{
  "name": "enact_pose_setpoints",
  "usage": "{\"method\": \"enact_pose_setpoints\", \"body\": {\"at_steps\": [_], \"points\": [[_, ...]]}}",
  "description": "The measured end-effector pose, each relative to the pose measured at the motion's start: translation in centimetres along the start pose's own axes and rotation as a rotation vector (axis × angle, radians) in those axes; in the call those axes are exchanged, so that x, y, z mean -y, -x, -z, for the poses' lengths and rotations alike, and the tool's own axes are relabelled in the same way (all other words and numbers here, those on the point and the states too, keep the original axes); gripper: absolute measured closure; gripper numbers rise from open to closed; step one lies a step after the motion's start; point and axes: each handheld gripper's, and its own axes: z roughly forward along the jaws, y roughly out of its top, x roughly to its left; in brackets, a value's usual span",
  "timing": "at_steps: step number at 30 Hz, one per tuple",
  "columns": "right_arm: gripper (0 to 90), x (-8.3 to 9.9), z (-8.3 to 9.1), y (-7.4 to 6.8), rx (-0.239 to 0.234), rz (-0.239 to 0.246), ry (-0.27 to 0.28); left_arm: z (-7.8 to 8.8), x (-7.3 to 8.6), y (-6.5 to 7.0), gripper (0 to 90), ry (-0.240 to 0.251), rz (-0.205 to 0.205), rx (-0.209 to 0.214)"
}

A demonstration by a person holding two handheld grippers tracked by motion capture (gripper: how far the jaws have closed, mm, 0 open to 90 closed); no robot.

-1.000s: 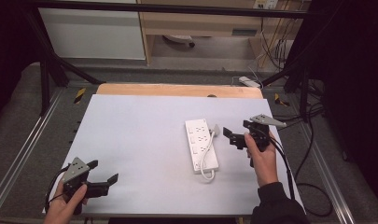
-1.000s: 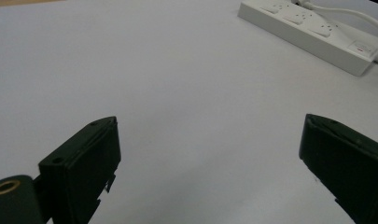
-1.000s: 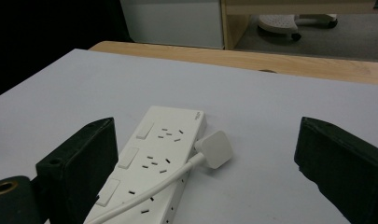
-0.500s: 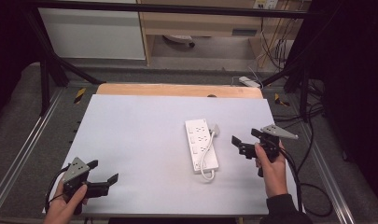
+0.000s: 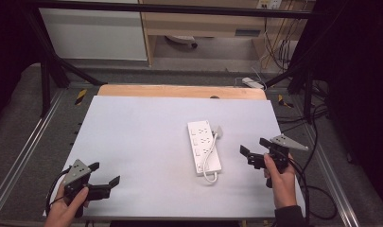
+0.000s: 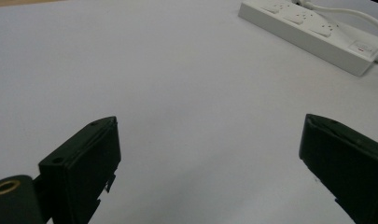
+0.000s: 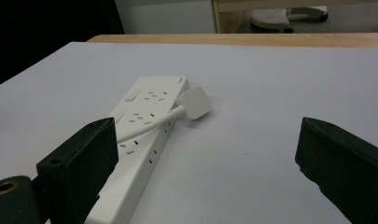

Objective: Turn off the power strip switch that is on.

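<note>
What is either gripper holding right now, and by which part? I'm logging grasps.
Nothing. The left gripper and the right gripper are both open and empty; the power strip lies untouched on the table.

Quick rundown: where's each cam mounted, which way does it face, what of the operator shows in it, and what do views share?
High view: fixed above the person's side, looking forward and down on the white table; both hands, left gripper and right gripper enter from the bottom.
Left gripper view: rides the left gripper, jaws open, facing across bare table toward the power strip far off.
Right gripper view: rides the right gripper, jaws open, power strip and its plug close ahead.
Shared: power strip appears in all three.
</note>
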Motion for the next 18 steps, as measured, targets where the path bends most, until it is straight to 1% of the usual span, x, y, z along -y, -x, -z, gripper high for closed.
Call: {"method": "enact_pose_setpoints", "body": {"at_steps": [2, 5, 10, 14, 18], "points": [[6.1, 0.3, 0.1, 0.1, 0.002, 0.0, -0.001, 0.0, 0.0, 0.0, 5.4, 0.0, 0.0, 0.0], [6.0, 0.8, 0.2, 0.1, 0.008, -0.012, 0.012, 0.0, 0.0, 0.0, 5.4, 0.0, -0.001, 0.0], [5.7, 1.8, -0.1, -0.2, 0.026, 0.023, 0.008, 0.0, 0.0, 0.0, 5.4, 0.0, 0.0, 0.001], [5.5, 2.8, -0.9, -0.6, 0.042, 0.075, -0.034, 0.0, 0.0, 0.1, 5.4, 0.0, -0.001, 0.002], [5.5, 3.5, -1.9, -1.0, 0.044, 0.103, -0.08, 0.0, 0.0, 0.0, 5.4, 0.001, 0.001, 0.004]]}}
